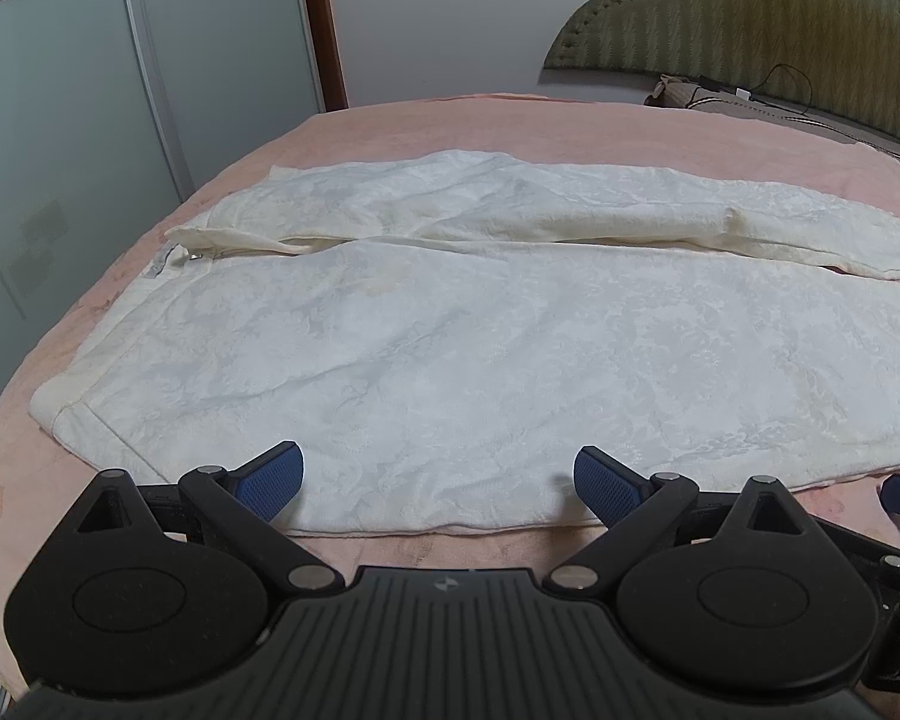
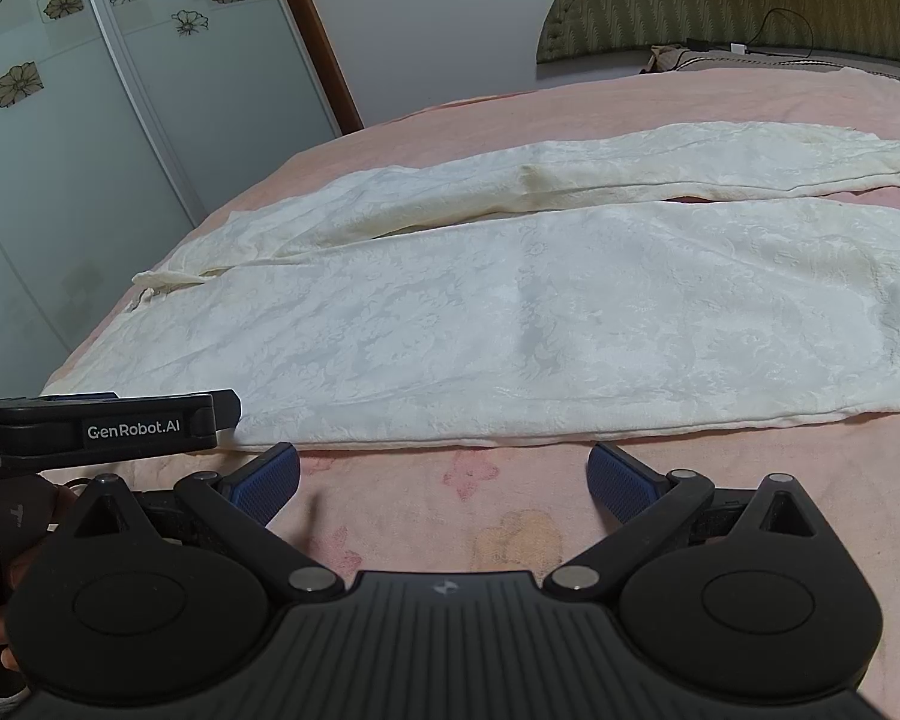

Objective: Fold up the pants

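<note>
Both tools, left tool (image 1: 438, 483) and right tool (image 2: 444, 477), gape wide before flat cream damask pants (image 1: 450, 348) on pink bedspread (image 2: 510, 516).

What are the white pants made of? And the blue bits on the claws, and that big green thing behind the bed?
The pants look like thin woven cloth, matte, with a flowery pattern woven in; maybe cotton. The blue pads on the left claw seem to be rubber, with a dotted grippy surface. The right claw has the same. The green headboard looks like padded, quilted fabric with stitched zigzag lines.
</note>
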`<state>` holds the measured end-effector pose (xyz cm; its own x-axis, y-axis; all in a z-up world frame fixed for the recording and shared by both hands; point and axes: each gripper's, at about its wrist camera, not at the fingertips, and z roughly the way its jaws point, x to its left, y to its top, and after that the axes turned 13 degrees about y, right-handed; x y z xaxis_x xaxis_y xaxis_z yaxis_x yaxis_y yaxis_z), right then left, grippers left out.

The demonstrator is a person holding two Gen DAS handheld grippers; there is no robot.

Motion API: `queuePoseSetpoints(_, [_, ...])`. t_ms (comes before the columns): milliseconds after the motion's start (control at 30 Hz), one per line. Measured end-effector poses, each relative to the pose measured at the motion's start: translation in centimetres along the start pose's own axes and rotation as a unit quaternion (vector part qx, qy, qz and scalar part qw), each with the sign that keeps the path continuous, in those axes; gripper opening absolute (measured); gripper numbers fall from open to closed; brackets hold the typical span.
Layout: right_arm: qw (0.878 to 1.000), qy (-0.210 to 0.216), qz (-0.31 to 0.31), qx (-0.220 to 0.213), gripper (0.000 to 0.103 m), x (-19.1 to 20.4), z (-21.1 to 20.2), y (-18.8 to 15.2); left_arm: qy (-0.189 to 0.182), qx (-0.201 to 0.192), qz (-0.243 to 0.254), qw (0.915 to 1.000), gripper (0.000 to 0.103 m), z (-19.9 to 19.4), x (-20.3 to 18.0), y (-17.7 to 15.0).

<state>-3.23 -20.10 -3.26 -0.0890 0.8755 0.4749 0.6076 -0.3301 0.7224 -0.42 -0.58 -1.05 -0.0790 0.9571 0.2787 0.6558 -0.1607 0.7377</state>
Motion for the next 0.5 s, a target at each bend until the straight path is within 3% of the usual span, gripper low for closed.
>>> queuePoseSetpoints(500, [1.000, 0.004, -0.007, -0.005, 0.103, 0.05, -0.16, 0.02, -0.011, -0.006, -0.004, 0.9999, 0.099, -0.20, 0.11, -0.34])
